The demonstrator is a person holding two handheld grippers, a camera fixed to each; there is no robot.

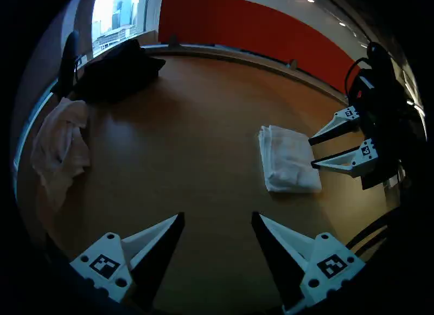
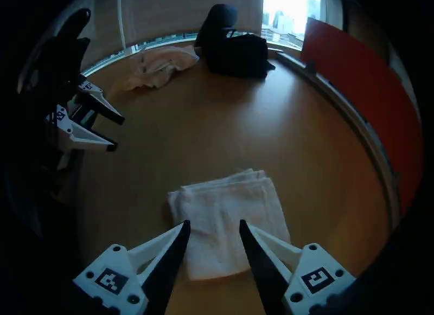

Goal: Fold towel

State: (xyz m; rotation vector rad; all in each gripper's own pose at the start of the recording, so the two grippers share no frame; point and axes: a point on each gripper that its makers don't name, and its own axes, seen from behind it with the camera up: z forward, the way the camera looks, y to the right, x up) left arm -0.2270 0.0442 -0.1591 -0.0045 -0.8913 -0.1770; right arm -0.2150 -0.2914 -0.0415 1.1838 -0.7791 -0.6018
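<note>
Across wooden table (image 1: 190,130), folded towel (image 2: 228,206) likely soft, light, floppy, best pinched at stacked corner layers; left tool (image 1: 217,214) and right tool (image 2: 214,223) both spread open, empty.

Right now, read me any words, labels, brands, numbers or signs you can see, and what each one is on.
No words, brands or numbers can be read.
Left tongs: square black-and-white markers, patterns only, no letters.
Right tongs: the same kind of markers.
Towel, red panel, bag: no print visible.
</note>
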